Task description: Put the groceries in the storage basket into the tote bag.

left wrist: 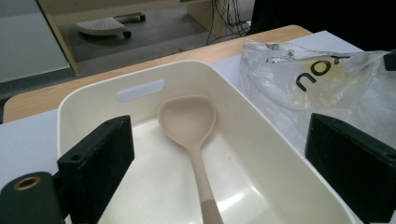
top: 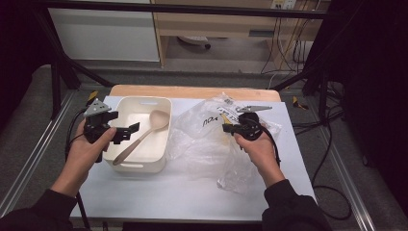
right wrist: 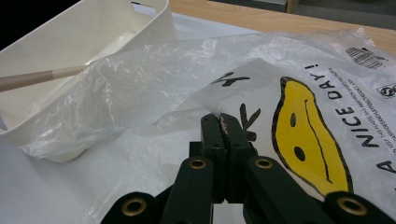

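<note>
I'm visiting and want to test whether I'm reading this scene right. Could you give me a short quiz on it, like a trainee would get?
1. True or false: the spoon lies inside the bin.
2. Which gripper has its jaws wide apart? A) left gripper B) right gripper
3. What lies under the right gripper's closed jaws?

Key:
1. True. Its bowl rests toward the far end, and the handle leans over the near rim.
2. A. In the left gripper view the jaws stand apart on either side of the spoon, touching nothing.
3. The bag, clear plastic with a yellow smiley face. Whether the jaws pinch it cannot be told.
</note>
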`<state>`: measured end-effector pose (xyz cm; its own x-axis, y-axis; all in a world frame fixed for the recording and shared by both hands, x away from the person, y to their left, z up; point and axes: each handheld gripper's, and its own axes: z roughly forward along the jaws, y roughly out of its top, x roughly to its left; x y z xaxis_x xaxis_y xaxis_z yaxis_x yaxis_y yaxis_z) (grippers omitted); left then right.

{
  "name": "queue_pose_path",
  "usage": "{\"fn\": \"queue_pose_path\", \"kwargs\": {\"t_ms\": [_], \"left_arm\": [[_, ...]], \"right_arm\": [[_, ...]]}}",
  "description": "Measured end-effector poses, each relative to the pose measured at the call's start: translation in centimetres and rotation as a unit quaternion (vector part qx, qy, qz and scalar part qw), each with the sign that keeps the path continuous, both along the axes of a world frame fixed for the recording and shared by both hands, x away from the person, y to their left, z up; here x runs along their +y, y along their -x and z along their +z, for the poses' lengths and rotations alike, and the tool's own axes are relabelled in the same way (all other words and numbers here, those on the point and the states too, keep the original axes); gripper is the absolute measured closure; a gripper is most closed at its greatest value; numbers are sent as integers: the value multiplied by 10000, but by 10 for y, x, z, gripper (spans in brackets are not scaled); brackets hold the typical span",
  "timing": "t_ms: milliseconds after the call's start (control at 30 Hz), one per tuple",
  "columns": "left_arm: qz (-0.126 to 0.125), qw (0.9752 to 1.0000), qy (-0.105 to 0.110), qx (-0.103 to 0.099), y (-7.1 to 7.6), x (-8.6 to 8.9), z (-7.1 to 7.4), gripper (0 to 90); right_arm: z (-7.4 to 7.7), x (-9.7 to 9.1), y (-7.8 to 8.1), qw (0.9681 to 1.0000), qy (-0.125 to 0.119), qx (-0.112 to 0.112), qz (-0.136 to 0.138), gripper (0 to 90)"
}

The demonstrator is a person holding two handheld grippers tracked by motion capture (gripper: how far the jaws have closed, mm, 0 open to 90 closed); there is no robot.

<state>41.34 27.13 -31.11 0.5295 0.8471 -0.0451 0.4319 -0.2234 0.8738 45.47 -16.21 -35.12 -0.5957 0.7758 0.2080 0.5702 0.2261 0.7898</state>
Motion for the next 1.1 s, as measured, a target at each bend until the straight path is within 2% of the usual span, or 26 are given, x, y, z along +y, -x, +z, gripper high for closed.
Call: {"fn": "queue_pose_path", "kwargs": {"t_ms": [300, 433, 600, 867, 1100], "left_arm": [[66, 9996, -190, 208, -1, 3, -12, 114], [25, 9991, -228, 353, -2, 5, -18, 195], [46, 9976, -314, 623, -3, 3, -26, 238], [90, 9963, -379, 763, 3, -2, -38, 260], [-7, 9932, -656, 965, 6, -11, -50, 287]], "right_arm": [[-5, -2, 2, 10000, -32, 25, -19, 900], [-6, -2, 1, 10000, -15, 36, -15, 900], [-7, -1, 1, 10000, -32, 50, -13, 900], [-8, 1, 1, 10000, -16, 63, 9, 900], [-9, 0, 1, 10000, -4, 49, -2, 900]]}}
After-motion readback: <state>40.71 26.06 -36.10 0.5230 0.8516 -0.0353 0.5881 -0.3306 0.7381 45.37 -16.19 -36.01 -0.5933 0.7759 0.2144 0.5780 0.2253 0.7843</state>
